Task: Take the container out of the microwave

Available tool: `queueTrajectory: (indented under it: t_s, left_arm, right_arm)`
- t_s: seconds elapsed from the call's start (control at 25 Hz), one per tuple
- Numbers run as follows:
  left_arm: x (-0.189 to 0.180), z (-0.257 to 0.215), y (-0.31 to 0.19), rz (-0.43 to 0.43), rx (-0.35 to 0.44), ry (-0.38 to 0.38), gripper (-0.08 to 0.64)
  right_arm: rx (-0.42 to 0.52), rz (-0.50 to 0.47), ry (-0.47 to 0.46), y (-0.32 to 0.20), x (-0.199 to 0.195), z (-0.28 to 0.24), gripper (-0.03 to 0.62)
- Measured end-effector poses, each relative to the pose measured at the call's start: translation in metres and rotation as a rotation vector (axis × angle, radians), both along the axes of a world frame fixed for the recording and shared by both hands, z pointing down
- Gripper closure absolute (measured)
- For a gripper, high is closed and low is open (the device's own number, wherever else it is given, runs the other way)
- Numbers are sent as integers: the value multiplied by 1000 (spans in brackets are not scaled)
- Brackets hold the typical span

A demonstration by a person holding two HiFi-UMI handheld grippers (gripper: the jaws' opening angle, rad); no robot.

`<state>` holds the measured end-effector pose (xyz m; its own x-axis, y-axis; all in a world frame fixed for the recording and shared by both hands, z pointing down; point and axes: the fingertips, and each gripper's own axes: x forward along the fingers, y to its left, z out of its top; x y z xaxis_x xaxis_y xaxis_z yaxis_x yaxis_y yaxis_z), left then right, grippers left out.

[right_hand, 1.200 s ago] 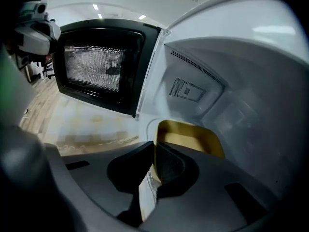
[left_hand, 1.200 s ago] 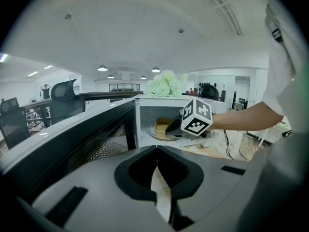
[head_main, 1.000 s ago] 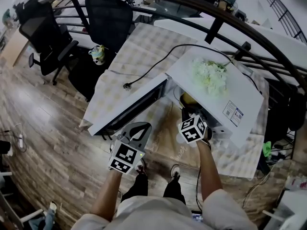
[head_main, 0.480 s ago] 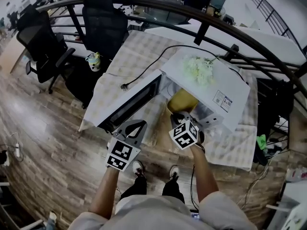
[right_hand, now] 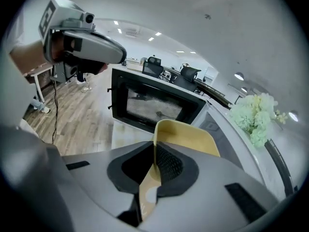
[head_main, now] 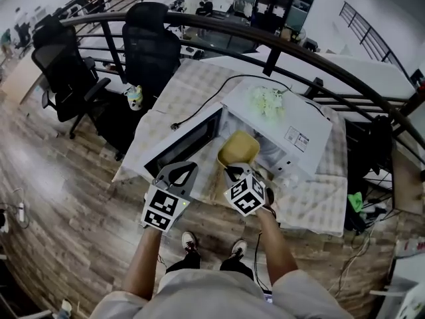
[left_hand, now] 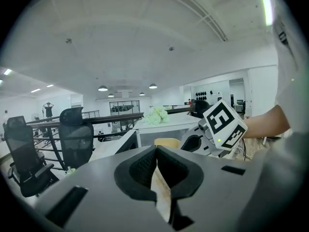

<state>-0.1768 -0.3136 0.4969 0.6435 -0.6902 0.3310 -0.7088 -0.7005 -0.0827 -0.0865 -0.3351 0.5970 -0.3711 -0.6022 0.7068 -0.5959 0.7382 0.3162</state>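
Note:
The yellow container (head_main: 239,147) hangs in front of the open white microwave (head_main: 292,121), outside its cavity. My right gripper (head_main: 230,172) is shut on the container's near rim; in the right gripper view the rim (right_hand: 186,137) stands pinched between the pads of that gripper (right_hand: 154,163). My left gripper (head_main: 180,173) is shut with nothing in it, held to the left beside the open microwave door (head_main: 182,145). In the left gripper view its jaws (left_hand: 155,154) touch, and the right gripper (left_hand: 219,127) and the container (left_hand: 166,142) show beyond them.
A bunch of pale flowers (head_main: 265,100) lies on top of the microwave. A black cable (head_main: 206,105) runs over the checked tablecloth (head_main: 166,98). Two black office chairs (head_main: 149,45) stand behind the table, by a curved railing (head_main: 279,42).
The right gripper has drawn the yellow container out of the microwave cavity, toward me and upward. The left gripper has also risen and moved a little.

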Motion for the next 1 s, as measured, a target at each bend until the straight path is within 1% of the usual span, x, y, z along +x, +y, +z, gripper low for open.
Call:
queueTrajectory:
  t_s: [0.16, 0.28, 0.44, 0.52, 0.64, 0.8, 1.0]
  left_arm:
    - [3, -23, 8, -15, 43, 1, 541]
    - [10, -41, 12, -28, 70, 16, 541]
    - [23, -63, 16, -37, 111, 33, 541]
    - [32, -74, 12, -37, 142, 40, 541]
    - [47, -89, 7, -32, 168, 54, 541]
    - [69, -111, 0, -1, 209, 68, 541]
    - [105, -134, -3, 67, 261, 54, 541]
  right_arm:
    - [33, -30, -9, 12, -3, -28, 562]
    - [72, -33, -34, 20, 4, -57, 563]
    - [138, -28, -72, 31, 20, -102, 562]
    - [179, -26, -89, 33, 31, -125, 563]
    - [230, -18, -104, 36, 51, -155, 561]
    - [301, 23, -140, 39, 82, -194, 561]
    - [407, 118, -184, 42, 129, -241, 561]
